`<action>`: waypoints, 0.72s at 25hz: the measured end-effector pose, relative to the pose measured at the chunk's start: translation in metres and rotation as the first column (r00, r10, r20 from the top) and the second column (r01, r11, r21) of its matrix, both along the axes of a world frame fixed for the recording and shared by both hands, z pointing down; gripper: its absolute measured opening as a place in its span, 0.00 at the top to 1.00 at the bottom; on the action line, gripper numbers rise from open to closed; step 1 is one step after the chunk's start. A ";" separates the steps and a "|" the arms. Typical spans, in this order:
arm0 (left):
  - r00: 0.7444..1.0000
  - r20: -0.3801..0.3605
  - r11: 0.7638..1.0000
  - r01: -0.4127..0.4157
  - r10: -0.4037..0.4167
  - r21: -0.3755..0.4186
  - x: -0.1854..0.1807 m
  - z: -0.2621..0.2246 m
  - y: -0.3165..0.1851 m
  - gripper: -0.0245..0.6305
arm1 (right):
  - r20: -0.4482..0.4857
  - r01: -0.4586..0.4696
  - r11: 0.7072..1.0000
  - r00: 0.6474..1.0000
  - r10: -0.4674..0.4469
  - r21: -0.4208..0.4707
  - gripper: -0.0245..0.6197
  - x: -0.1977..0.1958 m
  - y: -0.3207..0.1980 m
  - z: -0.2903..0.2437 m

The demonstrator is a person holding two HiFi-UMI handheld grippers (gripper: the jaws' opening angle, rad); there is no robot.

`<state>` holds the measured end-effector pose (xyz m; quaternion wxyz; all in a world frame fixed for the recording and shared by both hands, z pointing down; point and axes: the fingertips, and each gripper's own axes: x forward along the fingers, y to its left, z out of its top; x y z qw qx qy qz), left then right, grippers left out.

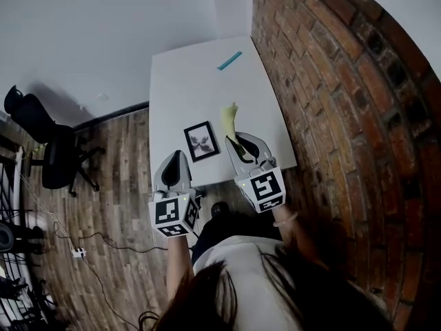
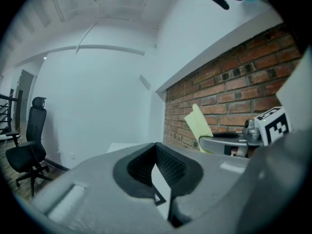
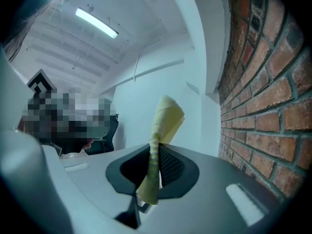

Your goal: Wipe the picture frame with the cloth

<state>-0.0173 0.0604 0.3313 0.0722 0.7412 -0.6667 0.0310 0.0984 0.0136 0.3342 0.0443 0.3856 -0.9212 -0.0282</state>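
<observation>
Frame: black pic frame (image 1: 202, 141) lies flat on the white table (image 1: 200, 61), nr the front edge. In head view it sits between the tips of the two grippers, w/ nothing touching it.
Cloth: yellow cloth (image 3: 158, 145) is pinched partway along its length in the R gripper. Upper part stands up past the jaws, lower end hangs just below them. It is up off the table, to the right of the pic frame and apart from it.
R gripper (image 1: 240, 143): jaws clamped tight on the cloth, approx level, over the table's front-right part.
L gripper (image 2: 157, 172): jaws closed together, nothing held. It is over the table's front-left corner, left of the pic frame.
Table, other: blue strip (image 1: 229, 61) at the far end, well apart from the pic frame.
Right side: brick wall (image 1: 331, 81) runs along the table's right edge.
Left side: black office chair (image 1: 52, 154) on the wood floor (image 1: 117, 192), well apart from the table.
Floor: cable and white power strip (image 1: 77, 252) nr the person's left.
</observation>
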 end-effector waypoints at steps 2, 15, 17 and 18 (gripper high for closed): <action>1.000 0.002 1.000 0.006 -0.006 0.015 0.004 -0.004 0.002 0.96 | 0.004 -0.002 1.000 1.000 0.001 0.027 0.91 0.005 0.003 -0.007; 1.000 -0.007 0.998 0.028 -0.028 0.055 0.019 -0.013 0.022 0.96 | 0.047 0.020 0.989 0.999 -0.027 0.145 0.91 0.016 0.030 -0.035; 1.000 -0.009 0.998 0.029 -0.028 0.048 0.020 -0.011 0.026 0.96 | 0.048 0.021 0.989 0.998 -0.029 0.148 0.91 0.017 0.033 -0.036; 1.000 -0.010 0.999 0.029 -0.028 0.044 0.020 -0.010 0.029 0.96 | 0.044 0.022 0.988 0.999 -0.029 0.152 0.91 0.017 0.035 -0.037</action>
